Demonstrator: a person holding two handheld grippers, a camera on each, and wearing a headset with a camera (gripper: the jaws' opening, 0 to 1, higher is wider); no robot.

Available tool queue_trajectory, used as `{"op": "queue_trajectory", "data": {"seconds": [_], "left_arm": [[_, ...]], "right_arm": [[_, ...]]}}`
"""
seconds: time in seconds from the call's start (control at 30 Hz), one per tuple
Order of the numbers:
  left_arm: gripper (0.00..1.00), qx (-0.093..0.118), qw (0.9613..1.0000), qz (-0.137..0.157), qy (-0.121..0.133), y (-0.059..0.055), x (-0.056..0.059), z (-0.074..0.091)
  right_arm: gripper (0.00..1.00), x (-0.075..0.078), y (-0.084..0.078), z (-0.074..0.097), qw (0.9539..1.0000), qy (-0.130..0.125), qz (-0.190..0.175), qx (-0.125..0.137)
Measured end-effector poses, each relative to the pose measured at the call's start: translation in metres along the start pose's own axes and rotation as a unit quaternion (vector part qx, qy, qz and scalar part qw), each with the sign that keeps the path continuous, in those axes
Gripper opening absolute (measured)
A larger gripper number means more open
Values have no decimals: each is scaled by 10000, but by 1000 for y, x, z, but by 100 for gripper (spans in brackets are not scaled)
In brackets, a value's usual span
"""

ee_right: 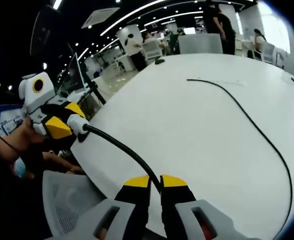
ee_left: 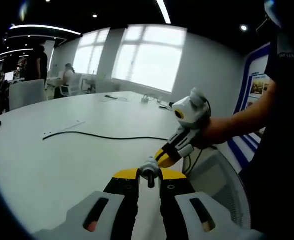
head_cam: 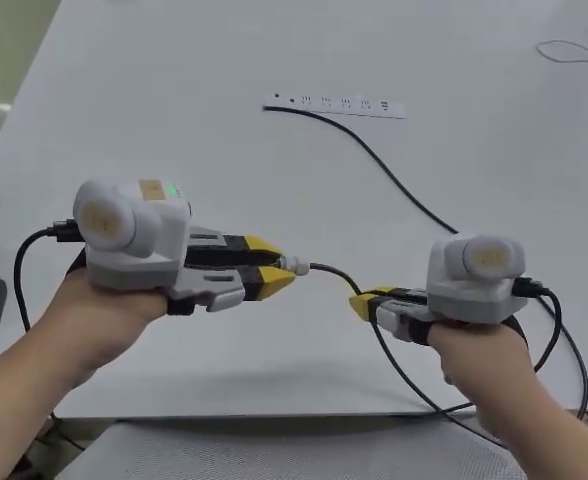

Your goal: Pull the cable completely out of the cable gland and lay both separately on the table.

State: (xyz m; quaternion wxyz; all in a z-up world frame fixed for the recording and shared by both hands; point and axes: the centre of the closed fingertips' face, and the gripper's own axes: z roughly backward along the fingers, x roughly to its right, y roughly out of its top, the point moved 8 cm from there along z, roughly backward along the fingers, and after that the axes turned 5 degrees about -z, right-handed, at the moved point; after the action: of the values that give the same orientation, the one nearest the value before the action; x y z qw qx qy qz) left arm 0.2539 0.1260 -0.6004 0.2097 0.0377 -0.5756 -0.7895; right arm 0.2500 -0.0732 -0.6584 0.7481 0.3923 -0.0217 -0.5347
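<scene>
While both sets of jaws are clenched, the black cable (head_cam: 330,270) sits in the cable gland (head_cam: 296,265) over the tabletop (head_cam: 274,180).
The left gripper (head_cam: 286,270) pinches the small pale gland; the right gripper (head_cam: 357,303) clamps the cable, which arcs between them.

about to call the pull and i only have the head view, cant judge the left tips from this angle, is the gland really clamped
Observer: Yes. The left gripper view shows the cable gland squeezed between the yellow-tipped fingers of the left gripper.
Operator: ok and the right one, cant read its grip either
Observer: The right gripper view shows the black cable running straight in between the closed fingers of the right gripper, pinched at their tips.
</scene>
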Motion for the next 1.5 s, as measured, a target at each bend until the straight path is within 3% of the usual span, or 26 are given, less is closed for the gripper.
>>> {"op": "queue_trajectory", "data": {"seconds": [0.3, 0.63, 0.8, 0.9, 0.97, 1.03, 1.1, 1.23, 1.27, 1.5], "left_arm": [[15, 28, 10000, 37, 3, 2, 1, 0], [15, 43, 10000, 83, 21, 2, 1, 2], [15, 20, 9999, 133, 13, 1, 1, 3], [15, 20, 9999, 129, 9, 1, 2, 4], [15, 20, 9999, 139, 6, 1, 2, 4], [15, 14, 9999, 139, 4, 1, 2, 4], [15, 4, 9999, 136, -4, 1, 2, 5], [15, -3, 9999, 132, -14, 0, 1, 5], [15, -2, 9999, 129, -14, 0, 1, 5], [15, -4, 9999, 130, -31, 1, 0, 6]], "right_arm": [[3, 0, -1, 1, 9999, 68, 86, 57], [4, -3, -1, 1, 9975, 51, 705, 39], [14, -6, 1, 1, 9948, 38, 1018, 47], [20, -13, 8, 4, 9895, 124, 1436, 99], [23, -23, 16, 7, 9824, 231, 1842, 202], [25, -34, 23, 10, 9731, 325, 2263, 281], [26, -48, 31, 13, 9606, 393, 2725, 374], [22, -70, 40, 10, 9386, 504, 3396, 335], [19, -72, 40, 8, 9355, 512, 3485, 270], [11, -80, 40, -2, 9291, 549, 3652, 189]]}}
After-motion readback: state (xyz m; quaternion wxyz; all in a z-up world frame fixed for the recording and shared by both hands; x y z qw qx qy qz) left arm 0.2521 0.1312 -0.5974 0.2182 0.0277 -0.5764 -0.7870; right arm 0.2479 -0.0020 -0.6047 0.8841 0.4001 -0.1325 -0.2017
